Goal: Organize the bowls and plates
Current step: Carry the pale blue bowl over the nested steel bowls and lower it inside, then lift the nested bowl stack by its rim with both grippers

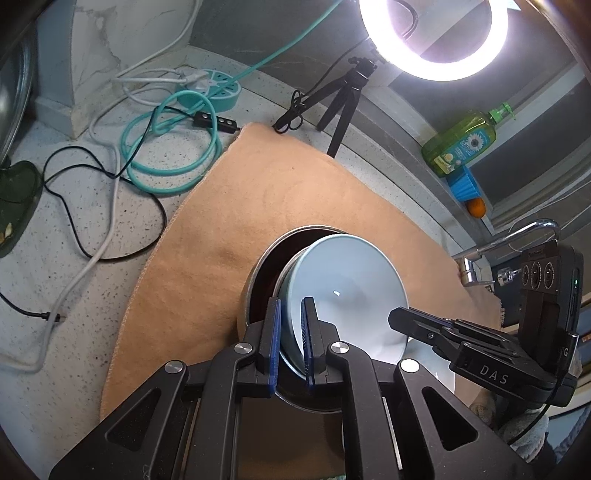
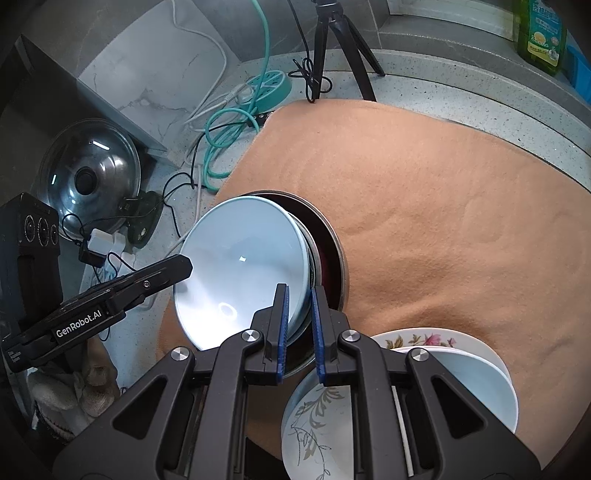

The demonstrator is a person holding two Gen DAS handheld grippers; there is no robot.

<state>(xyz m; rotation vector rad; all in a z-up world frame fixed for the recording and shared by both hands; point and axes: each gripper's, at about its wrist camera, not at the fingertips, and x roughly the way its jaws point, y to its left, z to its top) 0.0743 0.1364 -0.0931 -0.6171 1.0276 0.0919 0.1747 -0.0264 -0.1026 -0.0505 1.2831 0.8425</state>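
Blue bowl (image 1: 347, 291) apparently in metal pot (image 1: 258, 280)

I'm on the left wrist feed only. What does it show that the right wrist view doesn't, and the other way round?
Left wrist only: the ring light, the faucet and an orange.

Right wrist only: the pot lid at the left, and the flowered plates stacked near the tool.

Both: the pale blue bowl, tilted over the metal bowl, each tool shut on an opposite side of its rim, left tool, right tool; also the tan cloth and tripod.
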